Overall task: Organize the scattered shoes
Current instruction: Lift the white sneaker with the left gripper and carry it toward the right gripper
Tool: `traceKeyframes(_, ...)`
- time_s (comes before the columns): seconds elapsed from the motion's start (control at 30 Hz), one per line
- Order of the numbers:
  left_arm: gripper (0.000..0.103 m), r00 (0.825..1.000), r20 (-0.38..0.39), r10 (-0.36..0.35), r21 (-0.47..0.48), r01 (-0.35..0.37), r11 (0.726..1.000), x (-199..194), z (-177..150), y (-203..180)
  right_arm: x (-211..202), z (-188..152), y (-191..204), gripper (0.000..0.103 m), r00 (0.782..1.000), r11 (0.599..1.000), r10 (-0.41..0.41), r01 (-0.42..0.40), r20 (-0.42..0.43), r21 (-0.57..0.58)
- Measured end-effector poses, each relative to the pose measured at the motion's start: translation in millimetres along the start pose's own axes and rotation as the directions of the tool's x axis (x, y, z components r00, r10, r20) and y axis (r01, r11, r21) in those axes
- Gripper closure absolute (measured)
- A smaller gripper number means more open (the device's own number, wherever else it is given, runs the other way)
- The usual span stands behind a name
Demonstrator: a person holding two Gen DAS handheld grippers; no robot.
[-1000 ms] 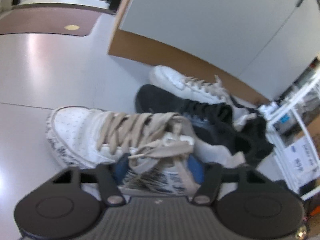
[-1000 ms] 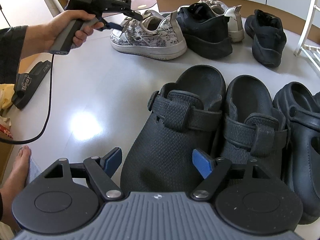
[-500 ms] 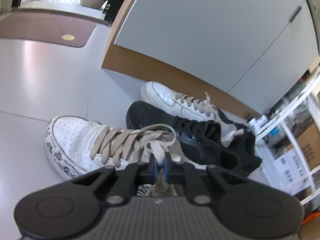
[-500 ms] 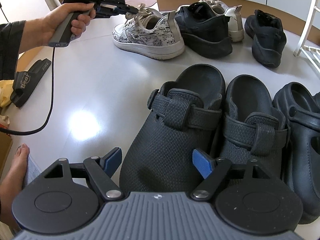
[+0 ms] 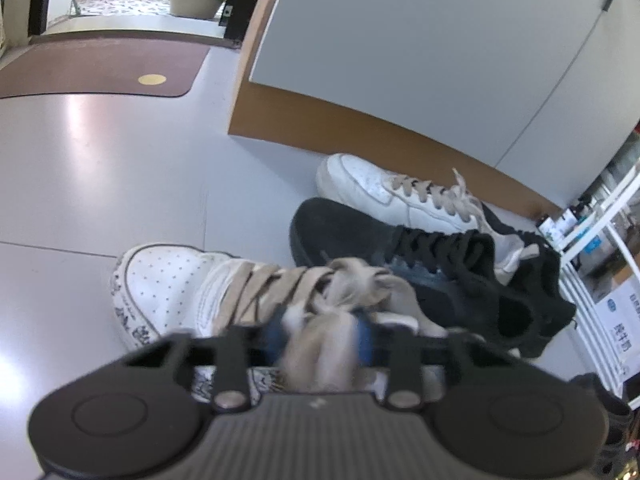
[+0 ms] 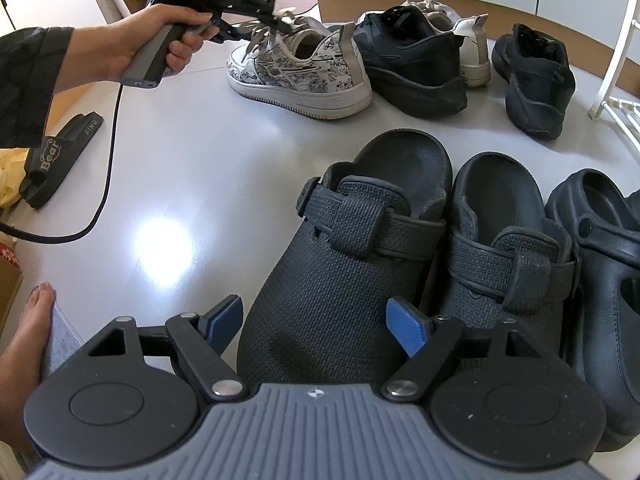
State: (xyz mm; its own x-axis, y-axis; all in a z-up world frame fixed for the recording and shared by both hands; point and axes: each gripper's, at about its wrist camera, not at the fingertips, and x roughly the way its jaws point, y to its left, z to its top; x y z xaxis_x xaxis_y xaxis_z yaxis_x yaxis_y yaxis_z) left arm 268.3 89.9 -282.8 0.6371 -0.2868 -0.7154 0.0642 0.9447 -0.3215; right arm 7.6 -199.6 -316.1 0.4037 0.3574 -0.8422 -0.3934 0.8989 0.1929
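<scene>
Left gripper (image 5: 320, 330) is closing on the printed sneaker's (image 5: 168, 292) laces (image 5: 280, 284), pinching them; lifting slowly should be keeping the shoe from slipping out.

In the left wrist view the left gripper (image 5: 320, 330) and the bunched laces (image 5: 340, 300) between its blue fingers (image 5: 276, 334) are smeared by blur, so the pad contact is unclear. The printed sneaker (image 5: 168, 292) hides its heel behind the gripper body. In the right wrist view the rightmost clog (image 6: 600, 280) is cut by the frame edge, the white sneaker (image 6: 472, 44) sits mostly behind the black sneaker (image 6: 412, 60), and the slide sandal (image 6: 52, 156) is partly covered by a sleeve (image 6: 24, 80)
</scene>
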Motion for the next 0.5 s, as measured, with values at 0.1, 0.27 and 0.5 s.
traceKeyframes(0.1,0.086,1.0,0.026,0.008,0.019,-0.008,1.0,-6.5,-1.0,-6.7,0.3,0.0,0.3,0.02,1.0,1.0,-0.002,0.002,-0.002,-0.002)
traceKeyframes(0.27,0.09,0.996,0.081,-0.034,-0.007,0.035,0.999,-22.6,1.3,-9.4,-10.5,8.1,-2.5,0.02,0.998,0.999,0.023,-0.026,0.062,0.047)
traceKeyframes(0.5,0.091,0.993,0.09,-0.074,-0.08,0.081,0.993,-38.8,-1.4,-10.7,-11.8,18.2,-6.0,0.02,0.997,0.996,0.035,-0.04,0.069,0.079)
